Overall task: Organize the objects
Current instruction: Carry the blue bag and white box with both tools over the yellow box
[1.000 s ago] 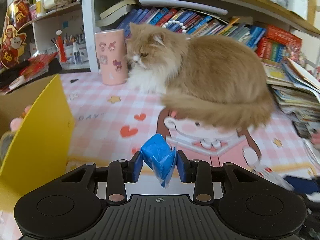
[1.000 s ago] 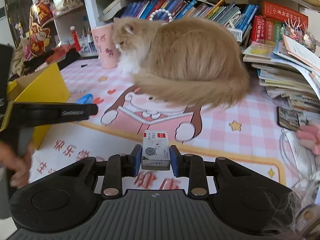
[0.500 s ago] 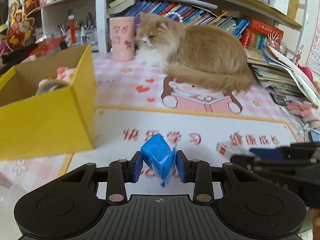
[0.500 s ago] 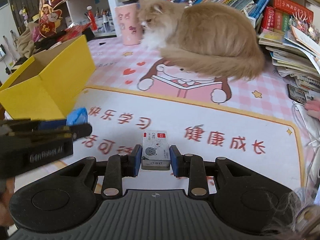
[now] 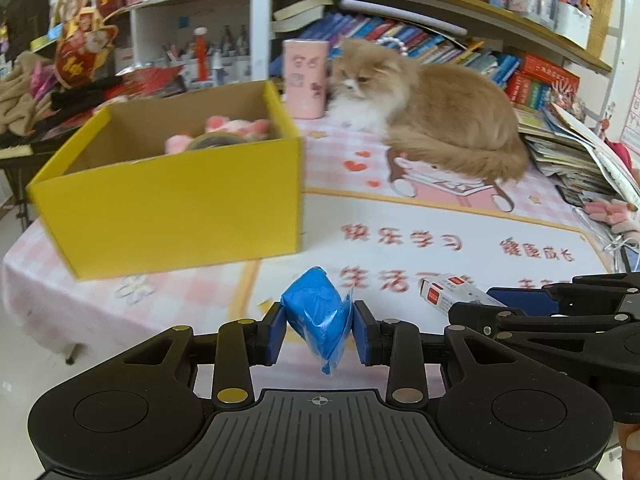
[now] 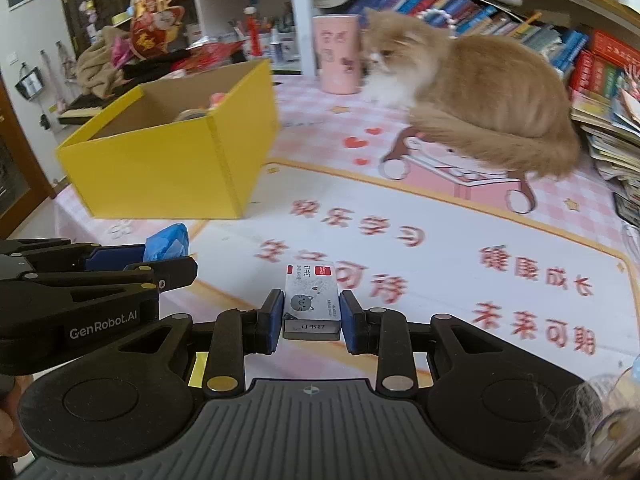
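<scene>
While my left tool [image 5: 319, 329] looks down across the bench [image 5: 400, 216], its blue pads pinch a crumpled blue packet [image 5: 316, 312] between them; the packet sits right at the tool's tips, a loose plastic tail hanging below the pads. Ahead and to the left stands the yellow box [image 5: 172, 208], open at the top, with a pink plush toy [image 5: 236, 126] and a roll of tape [image 5: 212, 141] inside. The packet is near the box's front right corner but apart from it, in front of and below its rim. To the right, my right tool [image 5: 520, 308] reaches into this view, holding a small white staple box [image 5: 452, 294] with red labels. A ginger cat [image 5: 432, 116] lies on the pink mat at the back, a pink cup [image 5: 305, 78] just beside its head and bookshelves [image 5: 440, 40] behind it.

From the right wrist, my right tool [image 6: 311, 316] has its pads pressed against both sides of the staple box [image 6: 311, 304], which lies level between the fingertips, a cat face printed on top. The yellow box [image 6: 168, 160] stands well ahead on the left, clear of the staple box. My left tool [image 6: 132, 264] comes in from the left edge, the blue packet [image 6: 168, 242] showing at its tip. The cat [image 6: 480, 92] sits at the far right by the pink cup [image 6: 336, 54].
</scene>
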